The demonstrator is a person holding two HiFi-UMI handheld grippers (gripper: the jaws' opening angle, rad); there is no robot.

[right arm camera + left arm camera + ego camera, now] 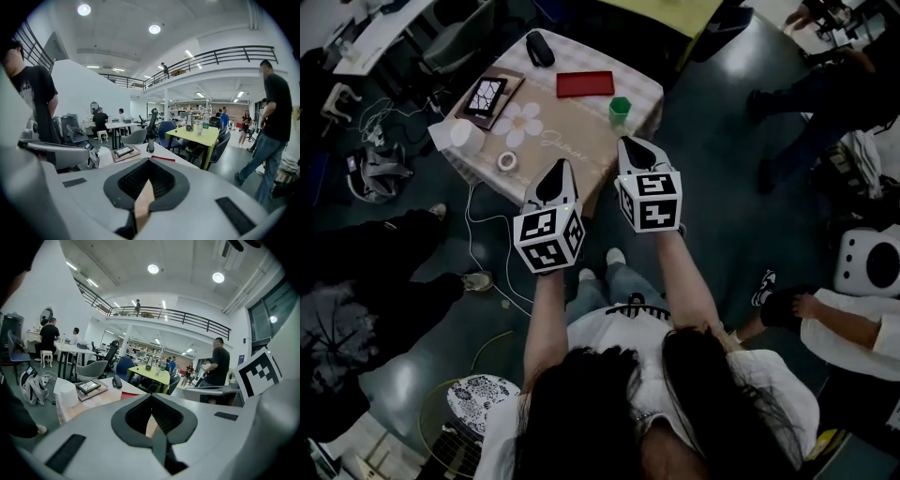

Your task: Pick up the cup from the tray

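**Both claws shut and empty; cup beside tray**

- Left gripper (562, 171), right gripper (629, 145): jaws pressed together with nothing between them. They are held side by side over the near edge of the table (572, 141).
- Tape roll (507, 160): near left.
- Cup (620, 110): green and upright, on the cloth just off the tray's near right corner, not on the tray.
- Tray (585, 83): red, farther back.
- Judgement: this fits either an approach to the cup or a retreat after the cup was set off the tray. Either way, keep the claws above the tabletop and clear of the light cup near the edge.
- Views: only the head view shows the cup. The gripper views hide it behind their own bodies, but they show the closed jaw seams and a sliver of tray.
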